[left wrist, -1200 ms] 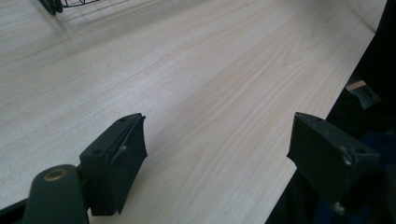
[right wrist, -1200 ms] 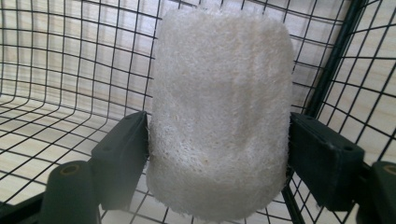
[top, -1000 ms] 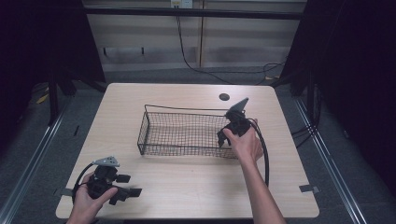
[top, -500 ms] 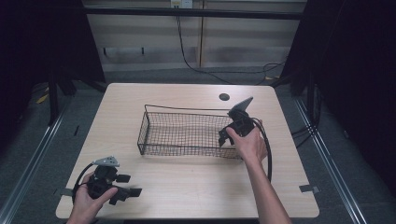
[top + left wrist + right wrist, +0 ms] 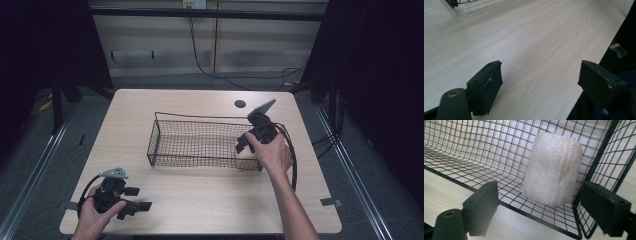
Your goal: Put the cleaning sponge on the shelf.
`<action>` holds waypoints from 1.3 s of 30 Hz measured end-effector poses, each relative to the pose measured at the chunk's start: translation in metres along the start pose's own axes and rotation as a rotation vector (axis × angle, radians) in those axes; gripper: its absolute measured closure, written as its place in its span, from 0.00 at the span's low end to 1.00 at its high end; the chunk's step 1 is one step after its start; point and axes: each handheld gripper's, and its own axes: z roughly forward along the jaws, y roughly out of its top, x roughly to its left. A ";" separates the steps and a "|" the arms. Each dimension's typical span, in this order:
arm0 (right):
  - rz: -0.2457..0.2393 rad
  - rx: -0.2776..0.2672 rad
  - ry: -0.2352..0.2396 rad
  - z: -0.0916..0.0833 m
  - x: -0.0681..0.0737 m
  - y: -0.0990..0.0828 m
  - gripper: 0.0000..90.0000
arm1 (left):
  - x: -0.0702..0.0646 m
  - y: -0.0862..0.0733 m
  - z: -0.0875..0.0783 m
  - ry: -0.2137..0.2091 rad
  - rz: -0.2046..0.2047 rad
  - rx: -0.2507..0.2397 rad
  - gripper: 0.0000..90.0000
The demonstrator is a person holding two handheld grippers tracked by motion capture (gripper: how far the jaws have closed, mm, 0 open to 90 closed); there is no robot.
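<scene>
A: What's changed?
B: Right hand-held gripper [image 5: 243, 145] has slid twd the basket's [image 5: 165, 150] near right corner vs a sec ago; white fuzzy roll [image 5: 552, 168] sits inside there. Prob lining up a grab.
A: Jaws?
B: Both released wide, empty. Left hand-held gripper [image 5: 140, 205] low over bench [image 5: 200, 190], near-left.

The left hand-held gripper [image 5: 131, 205], gripped by the left hand [image 5: 95, 212], lies low near the surface's [image 5: 210, 200] front left corner with jaws spread wide, while the right hand-held gripper [image 5: 243, 144], on an outstretched right forearm [image 5: 292, 205], points down-left, jaws likewise apart.
</scene>
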 end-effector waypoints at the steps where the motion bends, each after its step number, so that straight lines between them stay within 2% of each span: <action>1: -0.004 -0.004 0.003 -0.001 0.000 0.000 0.16 | 0.000 0.000 0.000 -0.001 -0.001 -0.001 0.21; 6: -0.043 -0.014 0.015 -0.005 0.002 -0.005 0.18 | 0.000 0.000 0.000 -0.001 -0.003 -0.001 0.21; 13: -0.107 -0.037 0.057 -0.011 0.003 -0.015 0.18 | 0.000 0.000 0.000 0.001 -0.004 -0.004 0.21; 16: -0.128 -0.075 0.059 -0.014 0.002 -0.020 0.19 | 0.000 0.000 -0.001 -0.005 -0.003 0.001 0.21; 18: -0.143 -0.092 0.077 -0.015 0.000 -0.023 0.19 | 0.000 0.000 0.000 0.002 -0.004 -0.004 0.21; 21: -0.166 -0.096 0.100 -0.015 0.000 -0.028 0.21 | 0.000 0.000 0.000 0.001 -0.004 -0.005 0.21; 24: -0.198 -0.112 0.087 -0.018 0.005 -0.033 0.22 | 0.000 0.000 0.000 0.004 -0.004 -0.004 0.21; 26: -0.215 -0.143 0.103 -0.021 0.007 -0.037 0.23 | 0.000 0.000 0.000 0.005 -0.003 -0.004 0.21; 29: -0.247 -0.159 0.121 -0.023 0.011 -0.042 0.24 | 0.000 0.000 0.000 0.001 -0.005 -0.005 0.21; 36: -0.283 -0.190 0.144 -0.024 0.014 -0.055 0.25 | 0.000 0.000 0.000 0.007 -0.007 -0.007 0.21; 38: -0.299 -0.224 0.131 -0.027 0.015 -0.060 0.27 | 0.000 0.000 0.001 0.004 -0.006 -0.006 0.21; 39: -0.294 -0.219 0.125 -0.029 0.015 -0.063 0.26 | 0.000 0.000 0.000 0.005 -0.005 -0.005 0.21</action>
